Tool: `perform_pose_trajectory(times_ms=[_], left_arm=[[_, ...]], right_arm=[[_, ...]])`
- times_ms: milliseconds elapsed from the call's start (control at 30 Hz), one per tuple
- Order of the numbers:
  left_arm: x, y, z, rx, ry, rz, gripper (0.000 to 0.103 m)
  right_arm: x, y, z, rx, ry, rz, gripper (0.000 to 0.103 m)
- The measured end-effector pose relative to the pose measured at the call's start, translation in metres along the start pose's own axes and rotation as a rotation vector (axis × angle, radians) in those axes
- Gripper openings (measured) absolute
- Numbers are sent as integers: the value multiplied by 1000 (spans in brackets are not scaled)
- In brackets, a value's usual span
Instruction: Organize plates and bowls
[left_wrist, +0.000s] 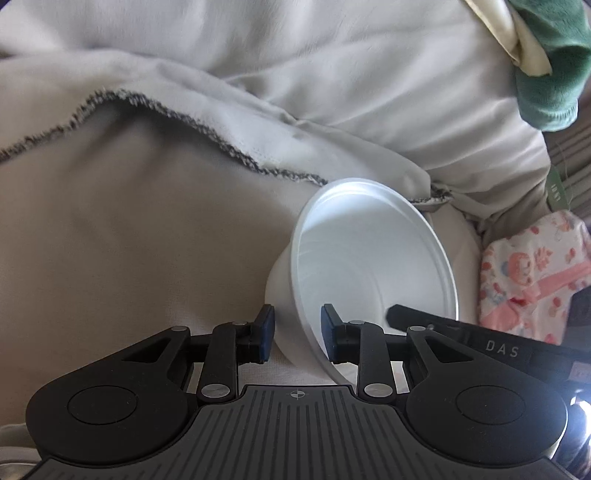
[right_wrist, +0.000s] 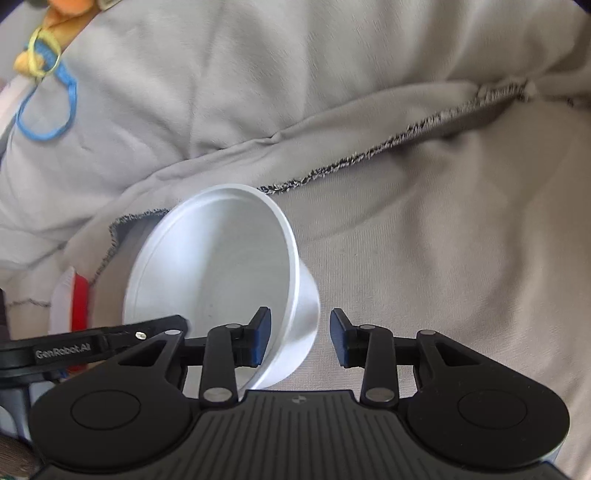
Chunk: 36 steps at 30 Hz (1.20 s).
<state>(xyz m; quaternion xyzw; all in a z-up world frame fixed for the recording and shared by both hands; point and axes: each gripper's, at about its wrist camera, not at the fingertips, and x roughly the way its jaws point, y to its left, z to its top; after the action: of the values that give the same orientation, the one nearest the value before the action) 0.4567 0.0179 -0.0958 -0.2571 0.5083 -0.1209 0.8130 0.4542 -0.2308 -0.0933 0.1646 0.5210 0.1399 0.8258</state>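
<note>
- Looking at one white bowl (left_wrist: 369, 258), tipped over at an angle above a grey blanket (left_wrist: 129, 221), mouth turned toward both cameras.
- Pinching its near wall with the left gripper (left_wrist: 298, 334): fingers (left_wrist: 266, 332) clenched on the bowl, one pad outside, the other inside the rim. Sensible for thin plastic, way easier than trying to span the whole mouth.
- Straddling the opposite wall with the right gripper (right_wrist: 299, 339): inner pad against the inside, outer pad just off the outside with a sliver of blanket showing between. So released there, not clamped, going by the right wrist view.
- Probably coming at it from two sides to stop any swinging or flexing.
- Can't tell where it belongs, no stack or second bowl clearly in view.
- Spotting a red-and-white thing (right_wrist: 72, 306) just beside the bowl at the left edge, too cut off to name.
- Also a pink patterned cloth (left_wrist: 532, 280) near the bowl and a green plush bit (left_wrist: 554, 55) well apart from it.
- Guessing early days for the task. Worth closing the right side properly before trusting a one-sided pinch on something this tilted.
</note>
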Motion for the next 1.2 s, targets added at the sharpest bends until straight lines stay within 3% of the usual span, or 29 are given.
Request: perform_pose_trajectory(times_ms=[167, 333, 500, 633, 800, 867, 1000, 1200], left_arm=[[-53, -33, -2, 90, -122, -70, 30], [-120, -66, -22, 95, -119, -196, 34], [-144, -86, -57, 124, -87, -128, 30], [-134, -84, -82, 126, -32, -72, 30], [-109, -71, -101, 123, 44, -30, 30], [-103, -69, -103, 150, 40, 7, 25], [-117, -73, -103, 219, -37, 37, 25], [-158, -69, -101, 209, -117, -23, 25]], right_arm=[[-44, 10, -4, -24, -102, 48, 34], [-125, 29, -22, -70, -198, 48, 34], [-173, 46, -57, -141, -186, 39, 34], [-173, 50, -83, -175, -128, 5, 34], [-140, 32, -106, -130, -6, -17, 34], [-130, 27, -109, -119, 16, -9, 34], [-136, 29, -110, -160, -41, -28, 35], [-163, 50, -107, -244, -184, -109, 37]])
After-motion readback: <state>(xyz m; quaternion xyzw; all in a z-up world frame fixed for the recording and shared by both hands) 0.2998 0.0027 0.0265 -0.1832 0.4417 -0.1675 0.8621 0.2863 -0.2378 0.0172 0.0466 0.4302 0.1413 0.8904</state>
